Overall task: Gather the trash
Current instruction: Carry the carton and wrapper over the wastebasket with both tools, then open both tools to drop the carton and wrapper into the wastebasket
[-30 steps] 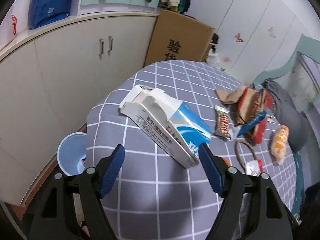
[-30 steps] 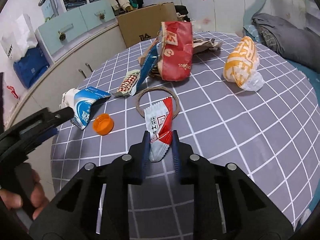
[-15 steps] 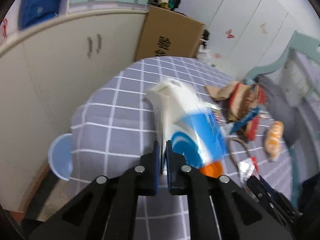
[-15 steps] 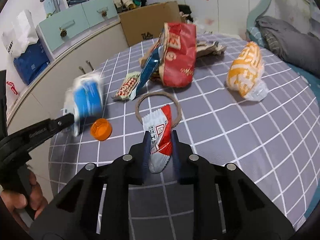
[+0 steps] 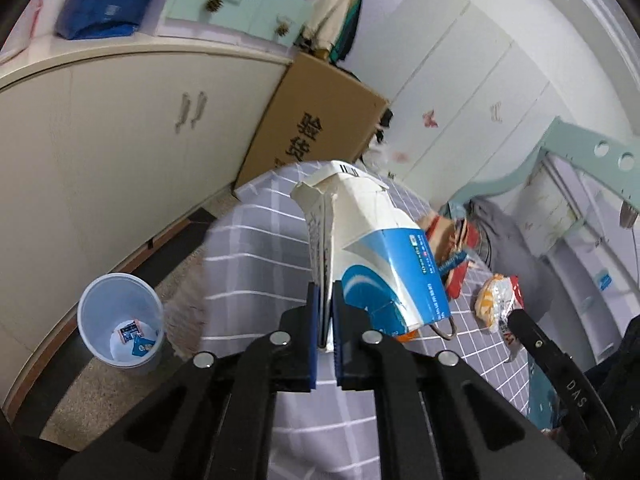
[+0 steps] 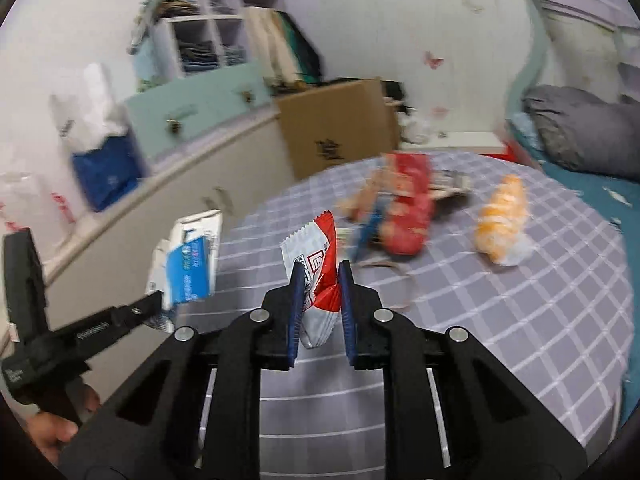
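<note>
Clamping both finds clear of the checked surface (image 5: 248, 264), the two grippers carry trash rather than leave it lying. The left gripper (image 5: 325, 320) has its jaws closed tight on a thin flattened edge of the blue and white carton (image 5: 384, 256), which stands up at the centre of the left wrist view; pinching the crushed edge lets narrow jaws hold a bulky box. The right gripper (image 6: 319, 300) has its jaws closed on the red and white wrapper (image 6: 316, 264), whose upper end sticks up above them at mid-frame in the right wrist view. A pale blue bin (image 5: 120, 320) stands on the floor at the lower left of the left wrist view, a few scraps already in its bottom, so it is probably where both pieces are headed. Left lying on the surface are the orange packet (image 6: 502, 216) and a blurred red bag (image 6: 408, 208), toward the upper right.
</note>
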The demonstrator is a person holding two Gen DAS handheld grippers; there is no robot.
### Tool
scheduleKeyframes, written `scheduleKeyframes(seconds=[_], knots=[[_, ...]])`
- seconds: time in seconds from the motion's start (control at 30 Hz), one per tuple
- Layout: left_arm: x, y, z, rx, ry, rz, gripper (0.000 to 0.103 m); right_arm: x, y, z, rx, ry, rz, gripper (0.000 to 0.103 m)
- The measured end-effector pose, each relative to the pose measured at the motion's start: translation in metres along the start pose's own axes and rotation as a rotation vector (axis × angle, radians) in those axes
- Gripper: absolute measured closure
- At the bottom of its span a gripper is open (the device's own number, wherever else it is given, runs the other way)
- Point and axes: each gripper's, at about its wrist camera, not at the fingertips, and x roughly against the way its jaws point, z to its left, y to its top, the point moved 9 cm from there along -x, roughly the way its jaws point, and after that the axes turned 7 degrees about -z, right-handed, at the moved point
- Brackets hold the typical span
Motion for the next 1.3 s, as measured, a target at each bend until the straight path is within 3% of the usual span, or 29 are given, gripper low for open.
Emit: scheduleKeyframes(seconds=[0.2,0.5,0.7,0.87,0.97,1.03,1.3], knots=[[0.034,0.008,0.068,0.041,0.087,-0.035,0.097,-0.020,-0.030,0.088,0.089,0.167,0.081,0.086],[0.057,-0.018,0.208,0.187,0.309,-0.008,0.097,-0.080,-0.130,0.220,0.233,0.345,0.302,0.086],[0.055,-0.034,0.282,0.239,0.459,0.013,0.097,-0.129,-0.177,0.252,0.265,0.354,0.401,0.086],[0.053,-0.034,0.329,0.253,0.567,0.012,0.097,-0.176,-0.191,0.273,0.258,0.363,0.407,0.084],[0.046,-0.033,0.340,0.265,0.581,0.017,0.097,-0.207,-0.190,0.283,0.266,0.355,0.371,0.076],[0.042,-0.035,0.346,0.275,0.581,0.025,0.097,-0.221,-0.195,0.285,0.248,0.340,0.394,0.052],[0.006,-0.042,0.350,0.275,0.561,0.070,0.097,-0.226,-0.210,0.280,0.237,0.331,0.402,0.051]])
